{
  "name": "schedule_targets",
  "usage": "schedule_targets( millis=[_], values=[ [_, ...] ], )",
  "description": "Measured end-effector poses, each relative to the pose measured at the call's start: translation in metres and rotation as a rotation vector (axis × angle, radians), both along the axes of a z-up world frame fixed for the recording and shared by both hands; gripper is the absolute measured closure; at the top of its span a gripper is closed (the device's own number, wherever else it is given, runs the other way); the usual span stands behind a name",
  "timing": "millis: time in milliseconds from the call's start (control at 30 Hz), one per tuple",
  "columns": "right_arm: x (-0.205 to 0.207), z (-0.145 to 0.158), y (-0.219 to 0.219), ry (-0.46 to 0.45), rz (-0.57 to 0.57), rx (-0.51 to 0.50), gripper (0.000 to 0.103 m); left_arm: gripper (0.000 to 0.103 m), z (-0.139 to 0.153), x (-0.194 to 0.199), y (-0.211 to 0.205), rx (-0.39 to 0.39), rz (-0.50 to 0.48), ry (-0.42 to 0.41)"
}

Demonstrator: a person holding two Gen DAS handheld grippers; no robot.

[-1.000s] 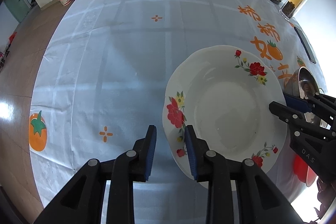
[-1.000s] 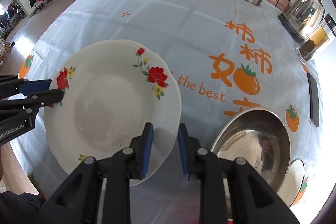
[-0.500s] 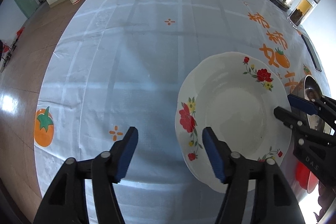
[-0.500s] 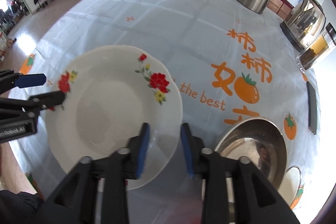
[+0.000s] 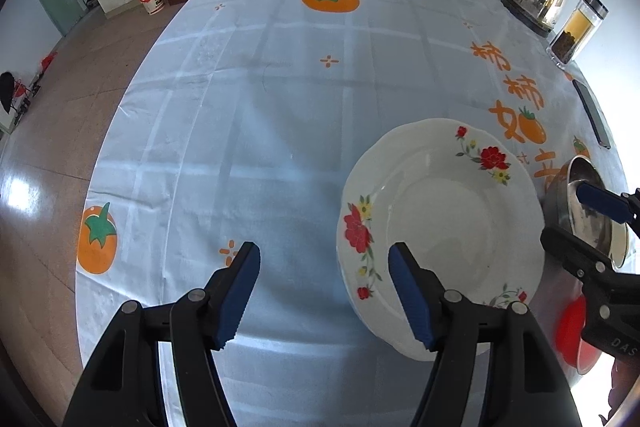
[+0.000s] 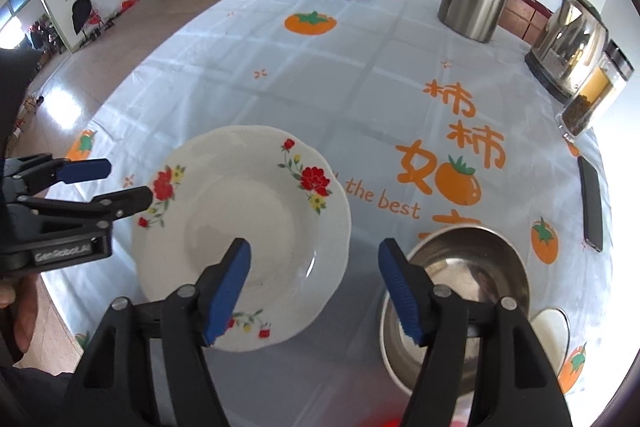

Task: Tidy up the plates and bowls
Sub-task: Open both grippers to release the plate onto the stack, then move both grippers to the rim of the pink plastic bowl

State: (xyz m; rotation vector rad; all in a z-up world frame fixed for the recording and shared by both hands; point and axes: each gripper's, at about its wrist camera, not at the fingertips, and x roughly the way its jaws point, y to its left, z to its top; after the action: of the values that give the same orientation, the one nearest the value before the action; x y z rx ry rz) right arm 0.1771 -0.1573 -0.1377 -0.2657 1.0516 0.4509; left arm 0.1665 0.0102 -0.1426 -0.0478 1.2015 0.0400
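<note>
Lying flat on the bench (image 5: 280, 87), the plate (image 6: 248, 227) sits free between both spread tongs: left tongs (image 5: 324, 291) gape at its left rim, right tongs (image 6: 314, 291) gape over its right rim beside the steel bowl (image 6: 472, 267)

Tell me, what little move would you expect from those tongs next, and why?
Probably the right tongs shift right toward the steel bowl to take its rim. Both tongs are open and hold nothing, the flowered plate lies flat on the tablecloth, and the bowl sits loose beside it. The left tongs could wait.
</note>
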Motion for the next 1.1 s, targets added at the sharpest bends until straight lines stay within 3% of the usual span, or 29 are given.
schedule_targets(
  millis=[333, 633, 1100],
  values=[
    [-0.049, 0.029, -0.066, -0.02, -0.116, 0.066, 0.035, 0.034, 0.024, -0.016, -0.06, -0.048, -0.166, -0.035],
    [-0.089, 0.014, -0.152, 0.044, -0.319, 0.065, 0.038, 0.034, 0.031, -0.041, -0.132, -0.107, -0.356, -0.029],
    [-0.115, -0.02, -0.213, 0.128, -0.341, 0.089, 0.065, 0.034, 0.018, -0.077, -0.213, -0.129, -0.5, 0.032]
  ],
)
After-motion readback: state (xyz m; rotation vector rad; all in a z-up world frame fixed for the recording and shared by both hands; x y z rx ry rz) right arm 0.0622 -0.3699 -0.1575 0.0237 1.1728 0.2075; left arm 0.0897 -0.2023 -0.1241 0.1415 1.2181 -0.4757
